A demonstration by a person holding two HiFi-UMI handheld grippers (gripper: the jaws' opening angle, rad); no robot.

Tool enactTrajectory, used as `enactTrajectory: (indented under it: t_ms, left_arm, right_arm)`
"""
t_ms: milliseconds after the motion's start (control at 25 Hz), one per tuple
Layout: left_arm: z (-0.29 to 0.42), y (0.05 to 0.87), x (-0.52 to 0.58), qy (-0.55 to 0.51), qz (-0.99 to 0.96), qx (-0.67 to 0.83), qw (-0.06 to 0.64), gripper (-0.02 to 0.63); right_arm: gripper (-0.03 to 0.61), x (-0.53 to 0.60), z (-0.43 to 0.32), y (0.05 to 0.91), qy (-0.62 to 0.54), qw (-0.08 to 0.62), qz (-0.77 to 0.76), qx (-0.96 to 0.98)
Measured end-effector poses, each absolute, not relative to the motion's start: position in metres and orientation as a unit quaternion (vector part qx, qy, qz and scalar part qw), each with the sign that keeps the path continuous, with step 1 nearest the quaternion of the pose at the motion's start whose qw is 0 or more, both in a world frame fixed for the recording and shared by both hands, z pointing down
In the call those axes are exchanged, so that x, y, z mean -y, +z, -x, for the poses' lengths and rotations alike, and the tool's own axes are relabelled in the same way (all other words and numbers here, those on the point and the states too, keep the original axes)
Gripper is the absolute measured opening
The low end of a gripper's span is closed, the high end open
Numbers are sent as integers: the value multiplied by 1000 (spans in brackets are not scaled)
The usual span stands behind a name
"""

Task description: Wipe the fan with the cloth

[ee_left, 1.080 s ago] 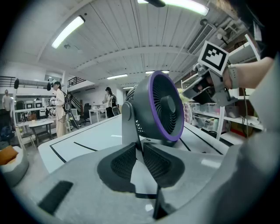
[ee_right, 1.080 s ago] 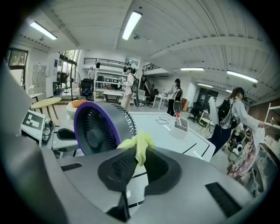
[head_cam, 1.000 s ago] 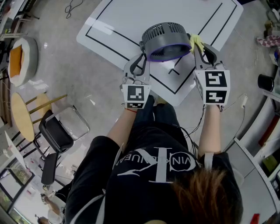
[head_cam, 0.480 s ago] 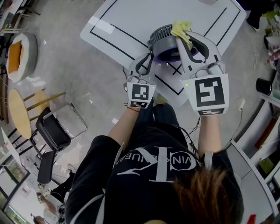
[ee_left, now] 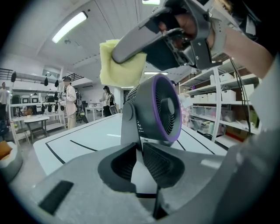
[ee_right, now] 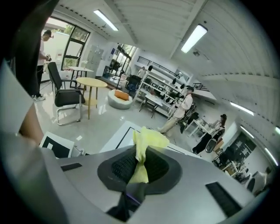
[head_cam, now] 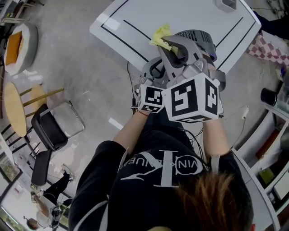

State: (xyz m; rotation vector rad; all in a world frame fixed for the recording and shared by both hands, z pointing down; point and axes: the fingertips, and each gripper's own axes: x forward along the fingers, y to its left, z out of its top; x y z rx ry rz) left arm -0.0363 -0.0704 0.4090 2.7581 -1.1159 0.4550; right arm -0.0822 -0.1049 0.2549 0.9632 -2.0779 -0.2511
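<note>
Left gripper (ee_left: 139,146) low, jaws clamped on fan (ee_left: 162,109), right gripper (ee_right: 139,152) crossed above it (tilted down), pinching cloth (ee_right: 148,140)

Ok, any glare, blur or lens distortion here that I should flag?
Head view: sharp, a glare patch on the white table, the right gripper covering much of the fan. Left gripper view: strong fisheye bending, dark corners, soft near foreground. Right gripper view: same bending, ceiling light blown out, cloth crisp.
</note>
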Motion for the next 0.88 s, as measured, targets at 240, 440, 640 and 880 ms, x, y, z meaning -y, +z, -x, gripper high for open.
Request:
enactTrajectory:
  t_ms: [240, 440, 640, 880]
  left_arm:
    - [36, 402, 72, 153, -912, 375, 66, 49]
    - [36, 408, 69, 151, -914, 370, 63, 49]
    - [38, 406, 73, 153, -911, 378, 56, 51]
    - [36, 409, 70, 158, -907, 388, 46, 52]
  right_arm:
    - [32, 105, 89, 288, -146, 546, -289, 772]
    - [32, 116, 62, 292, -128, 575, -309, 747]
    - [32, 127, 47, 281, -98, 536, -352, 761]
    - [32, 125, 27, 271, -78, 495, -390, 773]
